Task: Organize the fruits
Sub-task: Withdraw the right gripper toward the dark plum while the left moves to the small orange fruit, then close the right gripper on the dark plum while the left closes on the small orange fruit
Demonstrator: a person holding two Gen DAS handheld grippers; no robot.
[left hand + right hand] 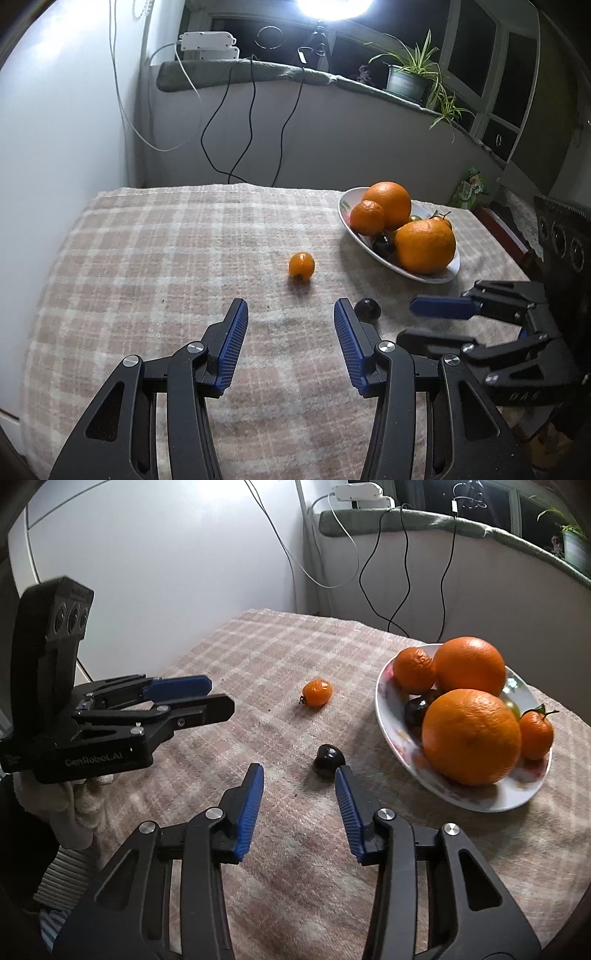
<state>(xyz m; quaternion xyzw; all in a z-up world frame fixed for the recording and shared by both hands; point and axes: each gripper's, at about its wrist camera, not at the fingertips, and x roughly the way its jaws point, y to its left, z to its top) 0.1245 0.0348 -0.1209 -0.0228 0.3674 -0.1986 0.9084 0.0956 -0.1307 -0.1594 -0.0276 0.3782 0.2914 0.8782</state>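
The small dark, glossy, round fruit [328, 761] lies on the beige-and-pink checked cloth [258, 653] just ahead of your right gripper [300, 775]. It sits close to the tip of the right-hand blue-padded finger, a little off the centre line of the gap and not between the pads. Your right gripper's fingers stand wide apart with nothing between them.

Farther out on the cloth, well apart from the dark fruit, lies the small oval orange tomato-like fruit [317, 692], its stem end pointing toward your left side. In the left wrist view that same orange fruit [301, 265] lies ahead of your left gripper [291, 308], roughly in line with the gap between the fingers, but some way beyond the tips. The dark fruit [367, 309] there shows just past the outside of the right-hand finger. Your left gripper's fingers are also spread apart and empty.

To the right stands the white oval dish [384, 701], holding two large oranges, two smaller mandarins, another dark fruit and a pale greenish one. The dish is near the dark fruit but not touching it.

Behind the table, black and white cables [251, 122] hang down the wall from a sill with a potted green plant [410, 79].
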